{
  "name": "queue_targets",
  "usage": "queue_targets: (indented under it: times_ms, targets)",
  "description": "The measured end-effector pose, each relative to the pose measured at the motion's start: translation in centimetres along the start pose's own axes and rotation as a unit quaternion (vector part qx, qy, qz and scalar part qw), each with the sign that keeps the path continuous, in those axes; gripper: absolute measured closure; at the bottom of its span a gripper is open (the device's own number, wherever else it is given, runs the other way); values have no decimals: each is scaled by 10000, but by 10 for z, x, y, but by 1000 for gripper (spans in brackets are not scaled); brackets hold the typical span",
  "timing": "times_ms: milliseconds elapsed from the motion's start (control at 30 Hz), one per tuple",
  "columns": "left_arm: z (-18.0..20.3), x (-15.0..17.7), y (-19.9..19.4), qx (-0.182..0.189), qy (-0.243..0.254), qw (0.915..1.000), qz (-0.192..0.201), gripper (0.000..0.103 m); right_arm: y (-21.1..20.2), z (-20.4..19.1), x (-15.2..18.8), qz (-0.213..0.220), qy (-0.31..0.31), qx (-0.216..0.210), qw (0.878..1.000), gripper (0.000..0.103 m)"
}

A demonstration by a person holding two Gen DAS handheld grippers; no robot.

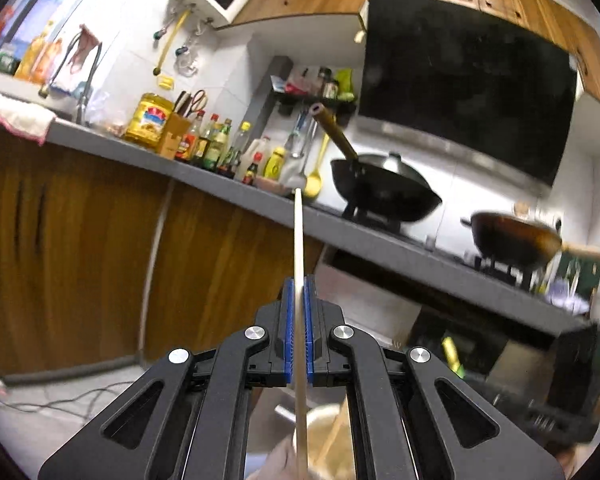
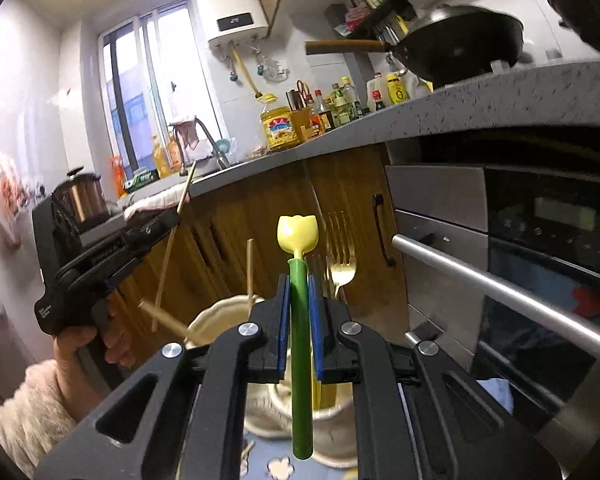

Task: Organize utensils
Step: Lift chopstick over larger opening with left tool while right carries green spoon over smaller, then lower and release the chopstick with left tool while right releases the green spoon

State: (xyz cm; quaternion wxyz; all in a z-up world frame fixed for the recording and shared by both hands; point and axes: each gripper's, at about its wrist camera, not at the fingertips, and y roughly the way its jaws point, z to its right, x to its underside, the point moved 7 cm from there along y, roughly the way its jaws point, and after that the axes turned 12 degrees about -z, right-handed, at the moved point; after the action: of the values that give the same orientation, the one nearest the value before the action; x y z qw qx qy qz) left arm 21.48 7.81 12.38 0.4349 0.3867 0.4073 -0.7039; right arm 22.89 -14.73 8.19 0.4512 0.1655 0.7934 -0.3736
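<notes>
Grey speckled tabletop (image 2: 480,92), set over wooden cabinet fronts. Carried on it: a large yellow oil bottle (image 1: 148,120), a knife block (image 1: 175,136), a row of sauce bottles (image 1: 216,146), a pink-edged cloth (image 1: 18,118) and a copper-coloured pot (image 2: 85,200).

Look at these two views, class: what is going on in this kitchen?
A person holds tongs in each hand, sorting utensils. The left tongs are shut on a pale chopstick. The right tongs grip a green-handled utensil with a yellow tulip-shaped end. Below, a cream holder contains a gold fork and more chopsticks.
</notes>
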Motion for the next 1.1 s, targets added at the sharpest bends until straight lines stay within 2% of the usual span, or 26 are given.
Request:
queue_targets:
  times_ms: [167,367,567,733,933,1100]
  targets:
    - [-5,-3,20,441,-380,9982,115,98,15,10,0,159,194,-138,9996,94]
    - [-3,11,32,671,-368,9971,34,98,25,25,4,326,522,-312,9976,94]
    - [-5,28,27,756,-195,9969,-118,98,27,32,11,371,672,-364,9964,94]
    - [-10,32,19,706,-194,9972,-120,98,32,28,4,463,693,-343,9959,94]
    - [-15,38,18,656,-247,9973,-210,98,37,19,10,443,485,-174,9977,94]
    - [-13,46,13,635,-96,9974,-320,98,28,18,24,354,169,156,9991,94]
